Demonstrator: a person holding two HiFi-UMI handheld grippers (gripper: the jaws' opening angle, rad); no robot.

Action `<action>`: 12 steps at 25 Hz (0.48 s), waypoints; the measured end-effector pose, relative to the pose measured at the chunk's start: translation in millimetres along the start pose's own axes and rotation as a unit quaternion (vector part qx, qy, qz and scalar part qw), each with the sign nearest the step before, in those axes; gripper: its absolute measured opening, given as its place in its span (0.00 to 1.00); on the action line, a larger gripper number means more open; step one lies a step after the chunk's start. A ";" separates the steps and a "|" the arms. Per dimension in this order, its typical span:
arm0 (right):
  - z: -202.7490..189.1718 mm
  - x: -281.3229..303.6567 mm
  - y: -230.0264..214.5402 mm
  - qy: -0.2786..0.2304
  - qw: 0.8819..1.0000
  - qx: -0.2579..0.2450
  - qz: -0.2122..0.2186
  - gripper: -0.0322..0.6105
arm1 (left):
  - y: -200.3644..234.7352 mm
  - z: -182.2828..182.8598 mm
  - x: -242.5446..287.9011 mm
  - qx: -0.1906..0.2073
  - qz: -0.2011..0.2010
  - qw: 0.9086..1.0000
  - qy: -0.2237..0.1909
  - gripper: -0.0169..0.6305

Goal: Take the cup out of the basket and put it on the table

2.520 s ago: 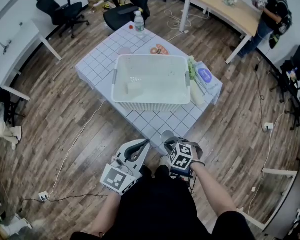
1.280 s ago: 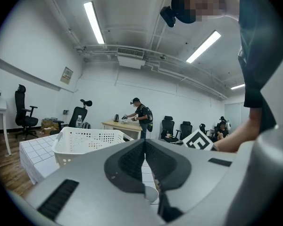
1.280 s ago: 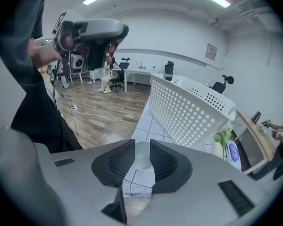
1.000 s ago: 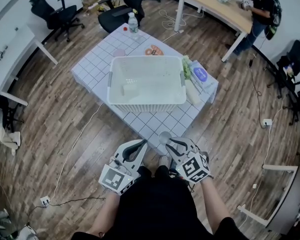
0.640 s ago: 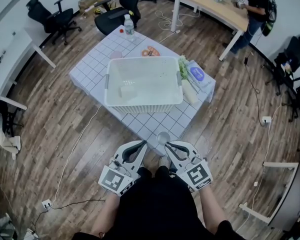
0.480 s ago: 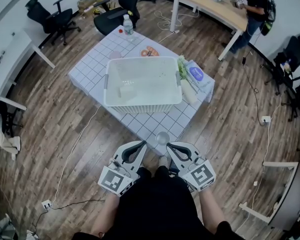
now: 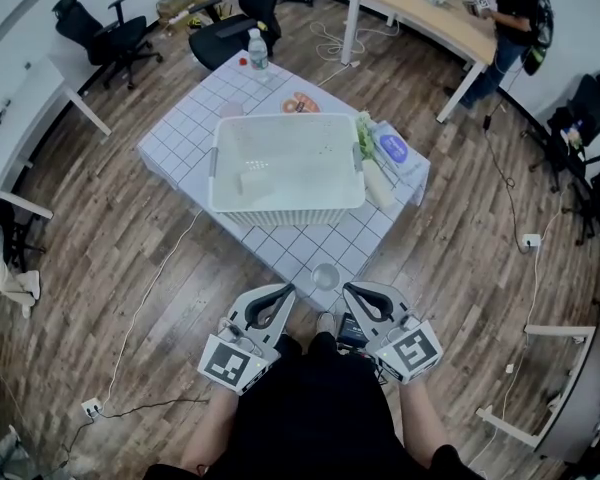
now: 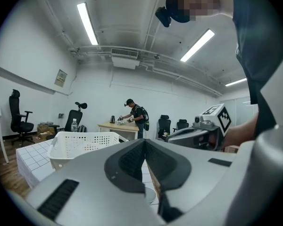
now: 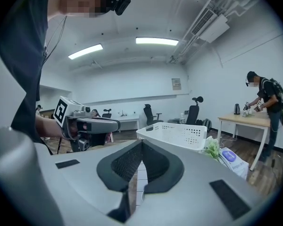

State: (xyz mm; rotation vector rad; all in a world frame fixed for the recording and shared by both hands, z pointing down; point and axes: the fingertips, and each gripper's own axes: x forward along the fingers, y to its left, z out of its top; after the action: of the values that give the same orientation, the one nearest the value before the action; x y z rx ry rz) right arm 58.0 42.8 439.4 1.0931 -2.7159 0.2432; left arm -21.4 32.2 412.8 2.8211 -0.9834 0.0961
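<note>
**Cup upright at the near table corner, both grippers shut and empty**

The clear cup [image 7: 325, 276] stands on the table [image 7: 280, 243], outside the basket [image 7: 288, 211]. Its mouth faces up and its long axis is vertical. It is close to the near corner, just beside the edge, with a strip of bare checked cloth between it and the basket wall.

The left gripper [image 7: 285, 291] and the right gripper [image 7: 350, 290] hang side by side close to the person's body, apart from the cup. On each one the jaws are pressed together with nothing between them.

Around the table is a wooden floor [image 7: 130, 228] with a thin cable [image 7: 150, 298]. Office chairs [image 7: 105, 30] and a wooden desk [image 7: 430, 13] stand well apart from it.
</note>
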 end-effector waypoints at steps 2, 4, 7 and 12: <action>2.0 0.1 -1.1 0.004 1.000 -0.002 -0.004 0.08 | -0.3 0.2 -0.6 -0.003 0.000 1.000 0.000 0.04; 1.9 -0.6 -1.5 0.005 1.000 -0.003 -0.004 0.08 | -0.3 1.6 -1.3 -0.006 0.001 1.000 -0.003 0.04; -1.5 -1.4 0.0 0.004 1.000 -0.003 0.002 0.08 | 0.0 -0.8 -2.1 0.000 0.001 1.000 -0.003 0.04; -0.6 2.5 0.9 0.008 1.000 -0.008 0.008 0.08 | 1.7 -0.9 -3.4 0.001 0.003 1.000 -0.006 0.04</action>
State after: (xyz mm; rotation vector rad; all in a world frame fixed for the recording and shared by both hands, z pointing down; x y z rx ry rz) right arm 55.7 41.9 440.5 1.0603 -2.7081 0.2311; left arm -25.1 33.1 413.6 2.8240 -0.9939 0.0815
